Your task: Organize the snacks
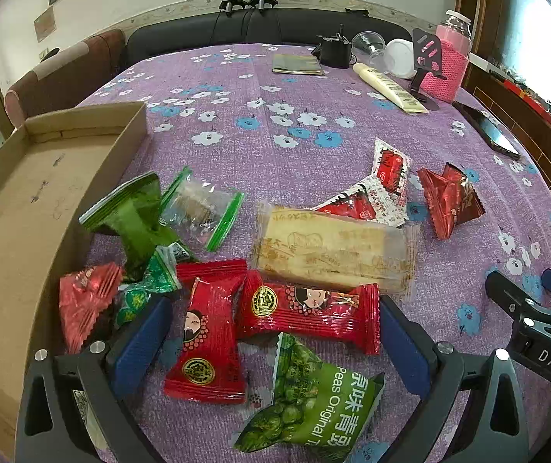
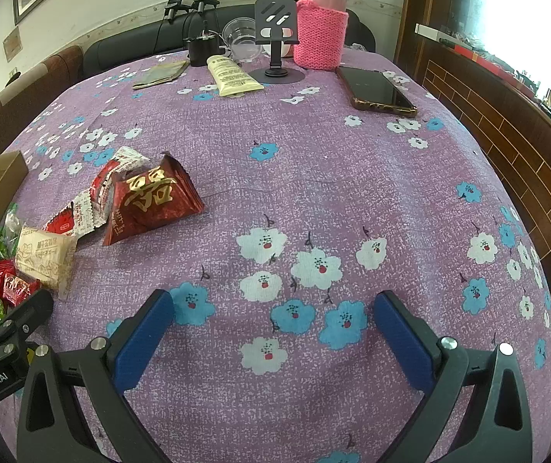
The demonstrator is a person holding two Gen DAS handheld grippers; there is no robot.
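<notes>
Both tools spread wide, left tool [image 1: 271, 343] over light, crinkly red candy packet [image 1: 308, 310], probably best pinched mid-body, not slippery ends.

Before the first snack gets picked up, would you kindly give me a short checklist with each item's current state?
1. Left hand-held gripper open: ok.
2. Right hand-held gripper open, nothing between its fingers: ok.
3. Cardboard box has free floor for snacks: ok.
4. Red snack packets lie between the left fingers, ungripped: ok.
5. Snacks lie singly: not ok, several overlap.
6. Phone apart from the snack pile: ok.
</notes>
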